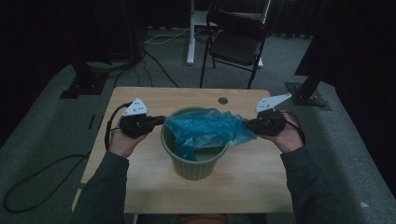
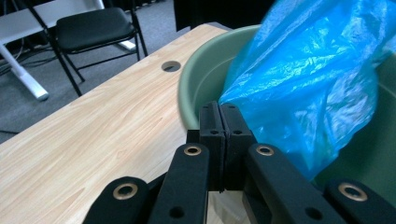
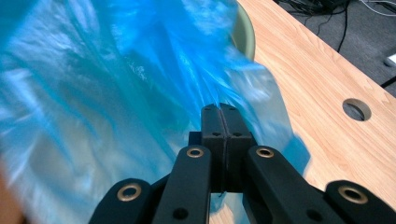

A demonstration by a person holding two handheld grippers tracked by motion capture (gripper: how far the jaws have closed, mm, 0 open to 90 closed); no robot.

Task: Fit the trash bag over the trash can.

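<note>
A green plastic bin [image 1: 196,165] stands in the middle of the wooden table [image 1: 140,158]. A thin blue plastic bag [image 1: 205,128] is stretched across its mouth, and part of it hangs down inside. My left gripper [image 1: 163,120] is shut on the bag's left edge just outside the rim. My right gripper [image 1: 247,125] is shut on the bag's right edge, past the rim. In the left gripper view the closed jaws [image 2: 219,109] pinch the blue bag [image 2: 308,79] beside the bin's wall [image 2: 205,70]. In the right gripper view the jaws [image 3: 220,112] clamp a fold of the bag [image 3: 116,93].
A round cable hole [image 1: 223,100] sits near the table's far edge. A black folding chair [image 1: 236,42] and a white desk leg [image 1: 190,37] stand on the carpet behind. A cable [image 1: 37,182] loops on the floor at the left.
</note>
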